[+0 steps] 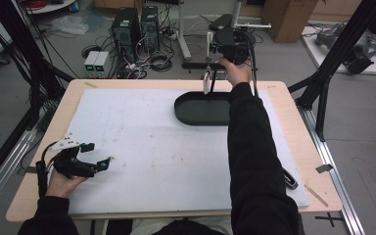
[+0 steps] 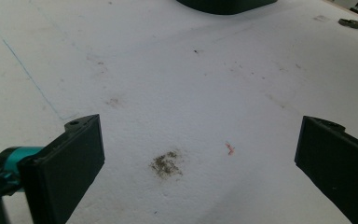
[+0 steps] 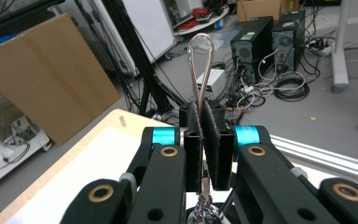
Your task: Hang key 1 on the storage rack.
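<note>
My right gripper (image 1: pixel 214 68) is held up over the far edge of the table, above the far rim of a black oval tray (image 1: pixel 191 115). Its jaws are shut on a thin metal utensil (image 3: pixel 201 60), whose wire loop sticks out beyond the pads in the right gripper view. The utensil's pale lower end (image 1: pixel 206 83) hangs just over the tray. My left gripper (image 1: pixel 98 155) rests at the front left of the white mat (image 1: pixel 152 147). It is open (image 2: pixel 200 140), with only bare mat between its black pads (image 2: pixel 70 158).
A small dark object (image 1: pixel 290 178) lies near the mat's right front edge. A brown stain (image 2: pixel 167 164) marks the mat ahead of the left jaws. Black frame posts (image 1: pixel 342 44) stand at both sides. Computers and cables (image 1: pixel 137 34) sit on the floor beyond the table.
</note>
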A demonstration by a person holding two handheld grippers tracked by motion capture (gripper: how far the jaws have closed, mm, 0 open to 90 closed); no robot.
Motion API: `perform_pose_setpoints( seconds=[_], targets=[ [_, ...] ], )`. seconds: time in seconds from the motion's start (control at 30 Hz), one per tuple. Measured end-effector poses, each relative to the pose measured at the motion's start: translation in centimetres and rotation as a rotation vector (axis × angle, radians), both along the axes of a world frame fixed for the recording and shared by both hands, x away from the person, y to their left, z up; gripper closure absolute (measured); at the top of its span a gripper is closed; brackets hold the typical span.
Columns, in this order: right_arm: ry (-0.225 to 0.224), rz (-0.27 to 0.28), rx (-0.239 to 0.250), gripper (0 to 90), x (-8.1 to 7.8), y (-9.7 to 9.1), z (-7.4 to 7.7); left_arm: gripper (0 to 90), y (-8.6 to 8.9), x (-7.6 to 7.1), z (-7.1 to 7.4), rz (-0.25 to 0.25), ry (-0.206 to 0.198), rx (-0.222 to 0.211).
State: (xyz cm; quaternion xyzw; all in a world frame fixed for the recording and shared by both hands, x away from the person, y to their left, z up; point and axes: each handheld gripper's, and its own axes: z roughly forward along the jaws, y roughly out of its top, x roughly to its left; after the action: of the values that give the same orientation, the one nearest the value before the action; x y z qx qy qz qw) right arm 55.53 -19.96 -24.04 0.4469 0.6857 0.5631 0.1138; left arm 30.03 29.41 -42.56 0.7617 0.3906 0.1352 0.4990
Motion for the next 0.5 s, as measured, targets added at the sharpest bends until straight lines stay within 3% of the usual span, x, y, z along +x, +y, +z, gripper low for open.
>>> perform_pose_setpoints(
  seconds=[0.1, 0.2, 0.3, 0.4, 0.5],
  targets=[
    [0.009, -0.007, 0.03, 86.8, 0.25, 0.06, -0.32, 1.8, -0.01, 0.02, -0.03, 0.001, 0.002, -0.002],
    [0.019, -0.012, 0.016, 85.4, 0.3, 0.32, -0.46, 1.8, -0.04, 0.02, -0.04, 0.001, 0.002, -0.001],
    [0.062, -0.011, 0.028, 58.3, 0.44, 0.26, -0.77, 1.8, -0.03, 0.0, -0.02, -0.001, 0.001, 0.0],
    [0.062, -0.002, 0.047, 35.6, 0.13, 0.0, -0.89, 1.8, -0.07, 0.01, -0.02, -0.003, 0.001, 0.002],
    [0.075, -0.007, 0.008, 16.2, -0.14, -0.14, -1.06, 1.8, -0.13, 0.0, -0.04, -0.004, 0.003, 0.003]
  ],
)
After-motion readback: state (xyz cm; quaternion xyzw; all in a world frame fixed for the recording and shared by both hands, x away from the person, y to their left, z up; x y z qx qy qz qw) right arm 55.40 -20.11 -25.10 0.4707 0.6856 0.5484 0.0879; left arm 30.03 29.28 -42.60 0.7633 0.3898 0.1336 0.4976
